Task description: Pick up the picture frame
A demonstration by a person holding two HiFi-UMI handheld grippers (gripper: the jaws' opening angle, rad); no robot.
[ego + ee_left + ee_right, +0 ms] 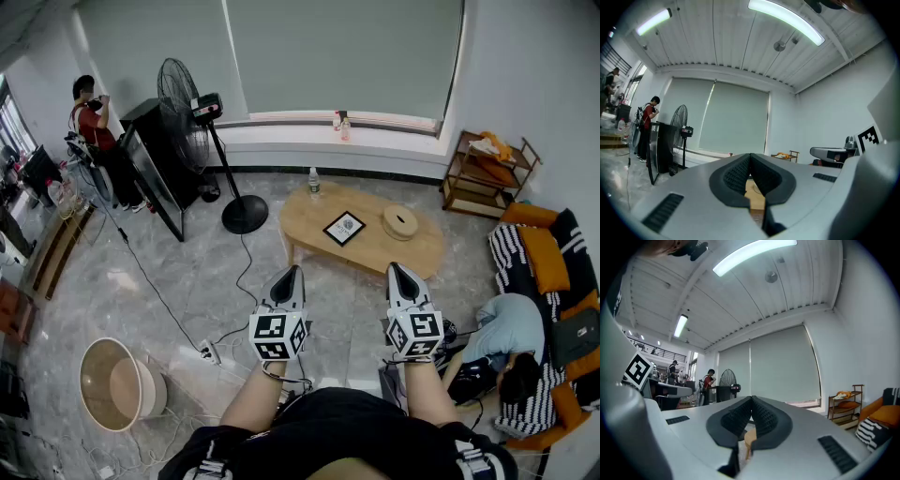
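Note:
A black picture frame (344,228) with a white mat lies flat in the middle of a low oval wooden table (309,230) across the room. My left gripper (292,273) and right gripper (397,272) are held side by side over the floor, well short of the table. Both point toward it. Each has its jaws pressed together with nothing between them. In the left gripper view the left gripper (750,157) shows a sliver of the table (754,194) below the closed pads. The right gripper (751,401) likewise shows only the table's edge (749,439).
On the table stand a round wooden box (400,222) and a water bottle (314,181). A pedestal fan (202,131) and a black cabinet (155,159) stand at the left, with a person (94,127) behind. A shelf (487,169), a sofa (548,281), a basin (117,384) and floor cables (211,352) surround me.

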